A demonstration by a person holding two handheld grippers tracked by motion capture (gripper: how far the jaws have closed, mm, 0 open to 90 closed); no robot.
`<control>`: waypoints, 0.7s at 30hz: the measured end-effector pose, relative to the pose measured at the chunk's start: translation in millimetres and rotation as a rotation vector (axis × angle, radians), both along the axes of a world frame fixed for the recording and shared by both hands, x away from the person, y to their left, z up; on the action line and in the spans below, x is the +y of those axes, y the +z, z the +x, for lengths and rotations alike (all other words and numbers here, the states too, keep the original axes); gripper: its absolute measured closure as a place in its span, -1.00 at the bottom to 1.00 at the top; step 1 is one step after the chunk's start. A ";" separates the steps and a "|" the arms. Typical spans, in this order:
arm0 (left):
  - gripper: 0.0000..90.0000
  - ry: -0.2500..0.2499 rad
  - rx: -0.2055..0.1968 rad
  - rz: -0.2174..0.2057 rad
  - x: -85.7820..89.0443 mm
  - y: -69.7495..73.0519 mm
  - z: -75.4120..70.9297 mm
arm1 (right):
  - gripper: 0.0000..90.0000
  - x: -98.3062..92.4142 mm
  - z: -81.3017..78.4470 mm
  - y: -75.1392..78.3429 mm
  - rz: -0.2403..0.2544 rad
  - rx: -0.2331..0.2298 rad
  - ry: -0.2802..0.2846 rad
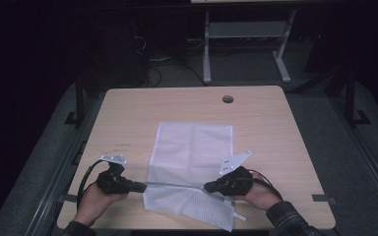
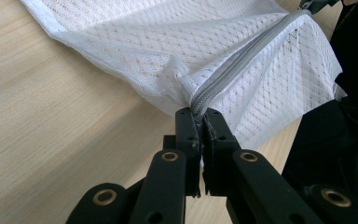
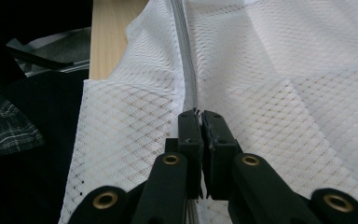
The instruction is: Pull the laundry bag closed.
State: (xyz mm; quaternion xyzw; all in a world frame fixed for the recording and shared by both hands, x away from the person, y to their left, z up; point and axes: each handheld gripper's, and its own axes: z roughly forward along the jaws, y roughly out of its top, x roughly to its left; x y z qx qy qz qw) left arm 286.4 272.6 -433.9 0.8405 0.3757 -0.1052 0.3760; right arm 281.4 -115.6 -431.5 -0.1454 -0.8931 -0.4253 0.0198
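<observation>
Two grippers at work: both pinch one zipper line, near edge of table.
Table (image 1: 128, 110): pale wood, cable hole at 12 o'clock.
Mesh bag (image 1: 193, 142): white, lies centre of table; near end at 6 o'clock lifted and stretched between the grippers.
Zipper (image 1: 172, 184): grey, runs 9 to 3 o'clock between the two grips, pulled taut.
Left gripper (image 2: 200, 114): at 7 o'clock, jaws closed tight on the zipper's end, mesh bunched at the tips.
Right gripper (image 3: 199, 114): at 5 o'clock, jaws closed on what looks like the zipper pull; hard to tell for sure.
Progress: grips set, line tensioned. Teeth appear closed along the span in the left gripper view. Judged early; sliding the pull along looks left to do.
</observation>
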 end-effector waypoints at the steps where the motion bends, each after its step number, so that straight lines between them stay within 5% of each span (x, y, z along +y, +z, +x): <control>1: 0.92 0.002 -0.001 0.004 0.0 0.1 -0.1 | 0.93 -0.4 -0.4 0.4 0.000 0.001 0.001; 21: 0.92 0.017 -0.007 0.008 3.4 0.9 -0.4 | 0.93 -13.2 -2.5 0.7 -0.018 -0.003 -0.013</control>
